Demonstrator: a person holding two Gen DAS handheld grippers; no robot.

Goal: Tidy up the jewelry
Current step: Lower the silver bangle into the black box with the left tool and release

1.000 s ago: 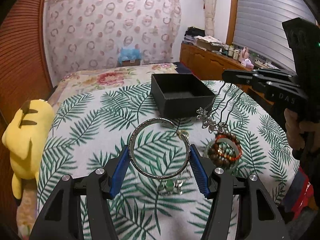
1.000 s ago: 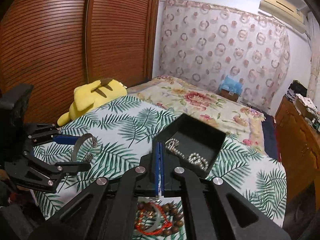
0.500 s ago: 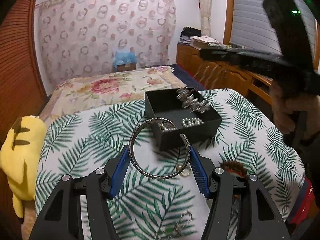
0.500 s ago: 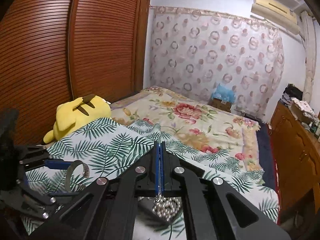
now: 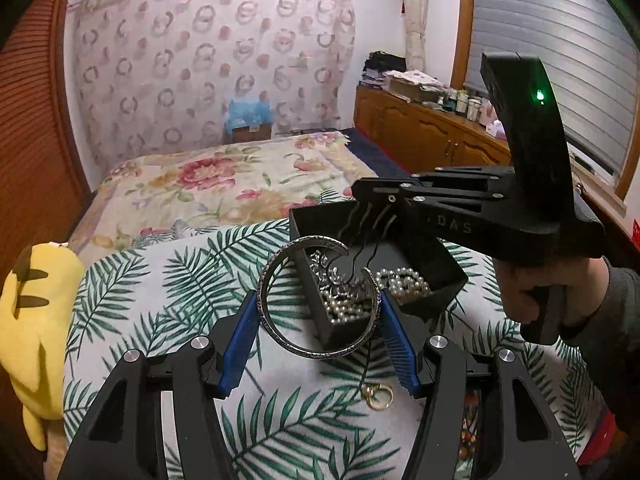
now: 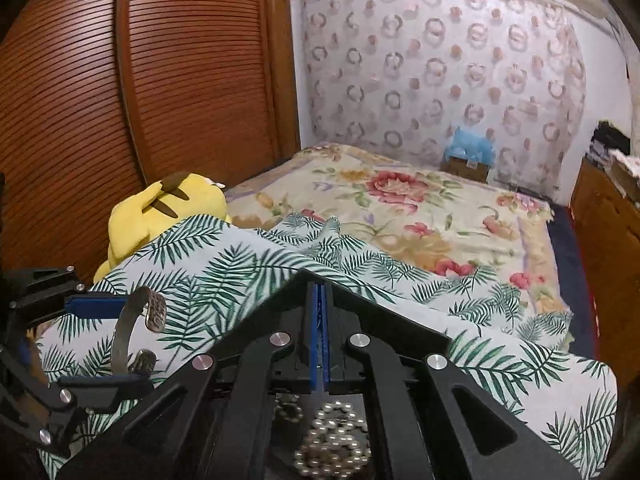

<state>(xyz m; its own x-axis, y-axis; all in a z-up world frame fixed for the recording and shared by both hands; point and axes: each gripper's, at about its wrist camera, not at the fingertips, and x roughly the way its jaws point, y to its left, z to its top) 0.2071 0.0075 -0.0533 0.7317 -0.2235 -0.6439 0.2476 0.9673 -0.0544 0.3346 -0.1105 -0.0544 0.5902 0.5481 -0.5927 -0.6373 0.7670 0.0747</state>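
Observation:
My left gripper (image 5: 318,328) is shut on a silver open bangle (image 5: 280,336), held upright just in front of the black jewelry box (image 5: 444,280). The box holds pearl strands (image 5: 404,280) and silvery pieces. My right gripper (image 5: 360,192) hovers over the box, shut on a dark hair comb (image 5: 368,224) whose prongs hang down into it. In the right wrist view the right gripper (image 6: 320,340) has its blue pads pressed together, pearls (image 6: 332,448) show below, and the bangle (image 6: 128,328) sits in the left gripper at far left.
A gold ring clasp (image 5: 376,396) lies on the palm-leaf cloth (image 5: 180,288) under the left gripper. A yellow plush toy (image 5: 28,312) lies at the bed's left edge beside the wooden wardrobe (image 6: 120,100). A wooden dresser (image 5: 432,136) stands at the right.
My right gripper carried the hair comb from the cloth to over the box and lowered it in. My left gripper, holding the bangle, moved forward toward the box.

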